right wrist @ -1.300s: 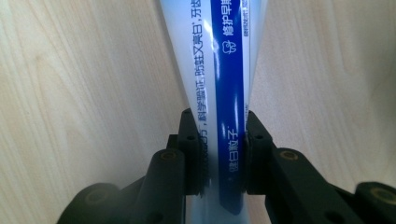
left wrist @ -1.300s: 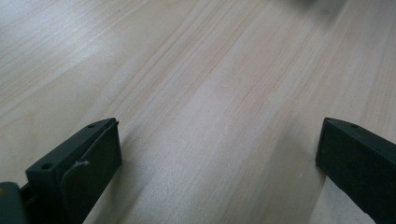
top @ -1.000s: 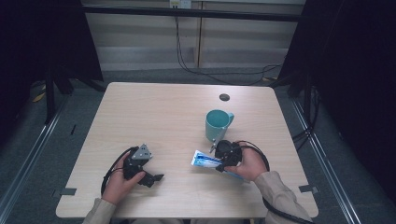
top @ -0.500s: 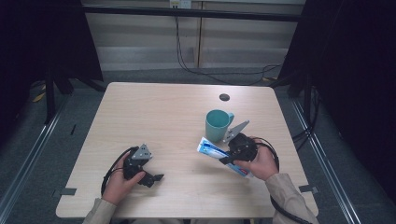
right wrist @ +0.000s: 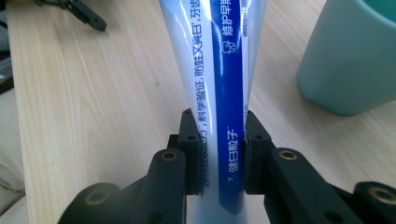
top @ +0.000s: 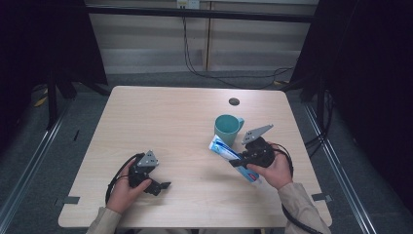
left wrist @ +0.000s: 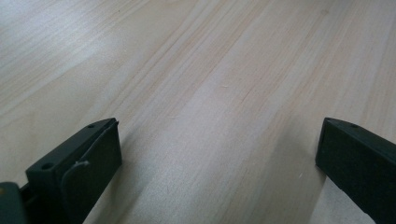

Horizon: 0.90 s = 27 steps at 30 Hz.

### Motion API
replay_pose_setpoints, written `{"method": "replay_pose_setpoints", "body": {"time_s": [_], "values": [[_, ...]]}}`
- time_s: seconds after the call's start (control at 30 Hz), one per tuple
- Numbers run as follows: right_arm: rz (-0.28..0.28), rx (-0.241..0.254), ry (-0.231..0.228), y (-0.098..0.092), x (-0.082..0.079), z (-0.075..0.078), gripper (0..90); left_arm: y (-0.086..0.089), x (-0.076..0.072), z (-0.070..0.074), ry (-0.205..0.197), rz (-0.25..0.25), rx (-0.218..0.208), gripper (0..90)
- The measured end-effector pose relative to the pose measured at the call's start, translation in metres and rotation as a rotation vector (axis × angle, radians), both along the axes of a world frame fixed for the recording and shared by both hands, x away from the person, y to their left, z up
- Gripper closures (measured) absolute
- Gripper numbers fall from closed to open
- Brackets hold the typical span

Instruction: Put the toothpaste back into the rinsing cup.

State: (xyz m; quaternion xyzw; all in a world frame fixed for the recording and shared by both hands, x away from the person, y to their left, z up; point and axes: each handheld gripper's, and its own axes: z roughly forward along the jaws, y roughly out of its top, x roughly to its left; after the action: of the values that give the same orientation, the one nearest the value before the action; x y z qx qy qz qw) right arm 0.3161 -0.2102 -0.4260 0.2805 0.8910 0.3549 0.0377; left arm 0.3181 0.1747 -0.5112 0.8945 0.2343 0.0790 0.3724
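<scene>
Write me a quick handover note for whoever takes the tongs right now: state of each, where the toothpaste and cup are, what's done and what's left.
Right tongs: shut on the toothpaste tube, clamped across its body and held above the table, tube end close beside the teal cup.
Left tongs: open, nothing between them, resting low on the table's near left.
Teal cup: upright, right of centre.
Done: tube picked up and brought next to the cup.
Left: probably placing the tube in the cup, then releasing; that is a guess from where it is held.

The high view looks down over the whole table (top: 170, 122); both gripper views skim close above its wood.
</scene>
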Motion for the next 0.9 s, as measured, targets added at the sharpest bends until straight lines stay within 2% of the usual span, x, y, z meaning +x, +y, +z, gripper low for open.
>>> {"method": "replay_pose_setpoints", "body": {"time_s": [0.07,0.6,0.9], "values": [[-0.009,0.029,-0.004,-0.002,0.0,0.001,74.8,0.0,0.0,0.0,0.0,0.0,0.0,0.0],[-0.057,0.125,-0.03,-0.008,0.002,0.005,74.9,0.0,0.0,0.0,0.0,0.0,0.0,0.0],[-0.098,0.203,-0.051,-0.013,0.004,0.011,74.8,0.0,0.0,0.0,0.0,0.0,0.002,0.0]]}}
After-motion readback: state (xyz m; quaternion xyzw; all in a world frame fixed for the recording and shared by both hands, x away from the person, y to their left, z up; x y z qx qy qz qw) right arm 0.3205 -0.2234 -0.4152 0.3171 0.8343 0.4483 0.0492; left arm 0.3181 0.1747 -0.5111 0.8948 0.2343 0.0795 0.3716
